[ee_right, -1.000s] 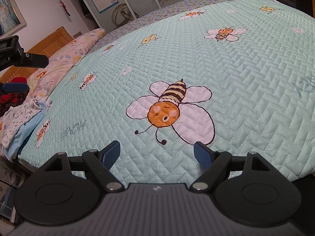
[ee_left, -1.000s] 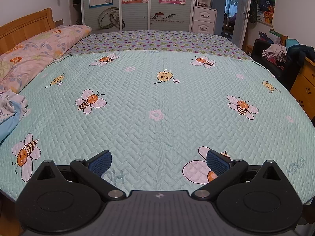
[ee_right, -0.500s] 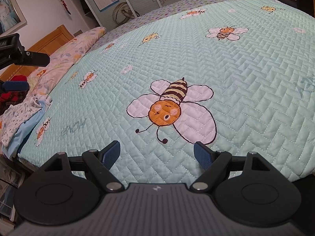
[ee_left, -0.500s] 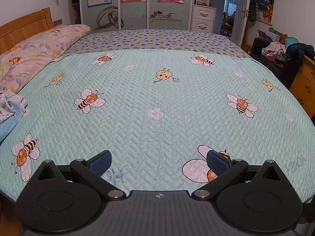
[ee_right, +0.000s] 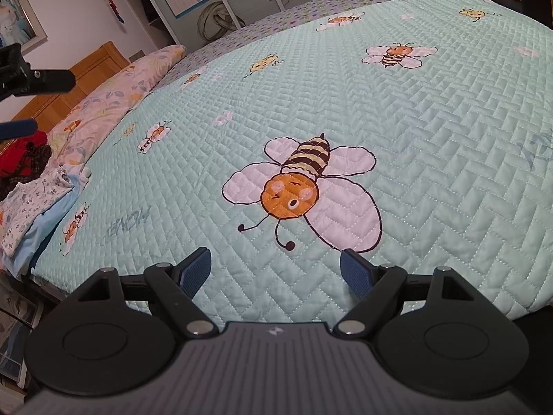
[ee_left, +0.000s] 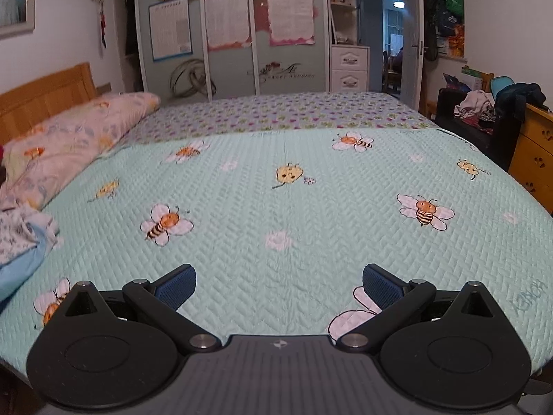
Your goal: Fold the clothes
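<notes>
Both of my hand-held grippers hang over the near edge of the bed: my left hand-held gripper (ee_left: 278,285) has its blue-padded jaws spread wide with nothing between them, and my right hand-held gripper (ee_right: 274,269) stands just as wide and just as empty, poised above the mint-green quilted bedspread (ee_left: 311,207) printed with cartoon bees. A large bee motif (ee_right: 300,193) lies directly ahead of the right fingers. The clothes (ee_right: 38,204) I am to fold sit in a loose heap at the left edge of the bed, well apart from both tools: a white garment with small printed letters lies on top of a pale blue piece (ee_left: 19,269), and a red and dark checked item (ee_right: 24,157) rests just behind them. A floral pillow (ee_left: 76,135) lies along the wooden headboard (ee_left: 45,93) on the left, and a purple-dotted sheet (ee_left: 276,110) covers the far strip of the mattress. Beyond it stands a wardrobe (ee_left: 235,45) with paper sheets on its doors, and a wooden dresser (ee_left: 534,159) stands at the right.
</notes>
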A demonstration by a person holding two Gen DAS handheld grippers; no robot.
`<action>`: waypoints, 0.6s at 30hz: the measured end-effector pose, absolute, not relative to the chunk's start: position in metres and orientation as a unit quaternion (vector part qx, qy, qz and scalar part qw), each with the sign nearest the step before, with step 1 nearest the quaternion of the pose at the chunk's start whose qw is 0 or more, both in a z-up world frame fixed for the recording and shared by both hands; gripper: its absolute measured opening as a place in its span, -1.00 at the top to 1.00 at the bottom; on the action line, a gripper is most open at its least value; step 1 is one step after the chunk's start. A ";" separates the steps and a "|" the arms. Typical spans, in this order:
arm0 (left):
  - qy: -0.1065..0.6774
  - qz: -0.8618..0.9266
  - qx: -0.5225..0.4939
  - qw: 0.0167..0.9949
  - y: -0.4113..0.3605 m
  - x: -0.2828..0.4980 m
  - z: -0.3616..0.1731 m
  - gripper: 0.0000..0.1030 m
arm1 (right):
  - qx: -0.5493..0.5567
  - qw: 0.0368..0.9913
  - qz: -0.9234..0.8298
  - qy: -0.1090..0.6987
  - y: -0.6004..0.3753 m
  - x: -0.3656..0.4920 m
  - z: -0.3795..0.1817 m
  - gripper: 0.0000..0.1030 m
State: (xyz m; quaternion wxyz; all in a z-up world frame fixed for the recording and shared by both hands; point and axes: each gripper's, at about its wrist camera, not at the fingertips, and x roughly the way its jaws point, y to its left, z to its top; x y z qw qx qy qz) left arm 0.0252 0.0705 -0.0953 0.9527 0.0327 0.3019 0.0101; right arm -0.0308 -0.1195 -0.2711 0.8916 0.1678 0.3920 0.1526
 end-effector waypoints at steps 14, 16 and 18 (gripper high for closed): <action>0.308 0.007 0.028 0.951 0.070 0.025 -0.098 -0.99 | 0.169 0.891 0.152 0.393 -0.120 -0.030 -0.272 -0.61; 0.310 0.006 0.027 0.950 0.071 0.025 -0.099 -0.99 | 0.169 0.891 0.151 0.392 -0.120 -0.031 -0.272 -0.61; 0.311 0.005 0.026 0.950 0.070 0.025 -0.099 -0.99 | 0.170 0.891 0.151 0.393 -0.120 -0.031 -0.273 -0.61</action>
